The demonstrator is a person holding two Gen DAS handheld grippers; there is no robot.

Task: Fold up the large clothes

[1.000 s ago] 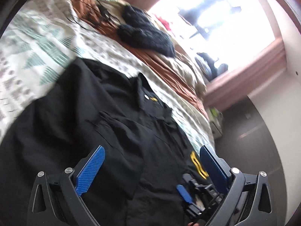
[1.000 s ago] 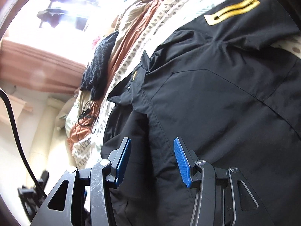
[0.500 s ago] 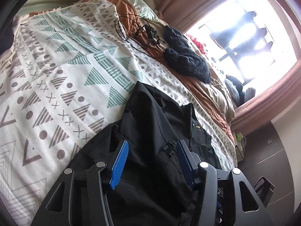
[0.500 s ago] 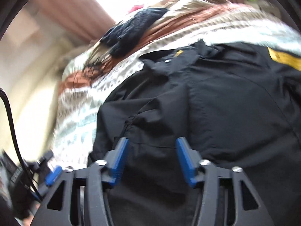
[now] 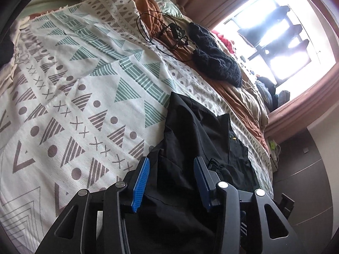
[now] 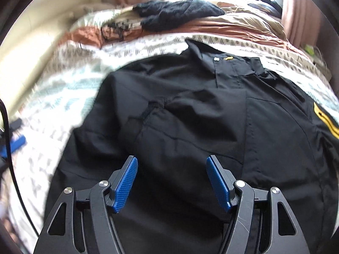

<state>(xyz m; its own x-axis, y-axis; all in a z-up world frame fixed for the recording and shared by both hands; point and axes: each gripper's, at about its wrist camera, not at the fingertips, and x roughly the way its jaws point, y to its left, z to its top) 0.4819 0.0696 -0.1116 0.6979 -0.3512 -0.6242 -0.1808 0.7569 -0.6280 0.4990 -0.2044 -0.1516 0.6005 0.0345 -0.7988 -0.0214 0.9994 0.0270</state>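
Note:
A large black jacket (image 6: 190, 110) with a collar and a yellow sleeve patch (image 6: 326, 122) lies spread on the patterned bedspread (image 5: 74, 89). In the left wrist view the jacket (image 5: 197, 139) runs from the gripper toward the bed's far side. My left gripper (image 5: 171, 165) is open, its blue fingers over the jacket's left edge, with black cloth between them. My right gripper (image 6: 172, 165) is open wider and hovers just above the middle of the jacket, holding nothing.
A dark knitted garment (image 5: 214, 57) and a tangle of black cable (image 5: 167, 29) lie on an orange blanket (image 5: 239, 97) at the far side of the bed. A bright window (image 5: 269, 40) and pink curtains are beyond. Dark floor (image 5: 300, 169) lies right of the bed.
My left gripper has swung left to the jacket's edge and narrowed its opening. My right gripper has turned to face the jacket squarely and opened wider. The jacket lies where it was.

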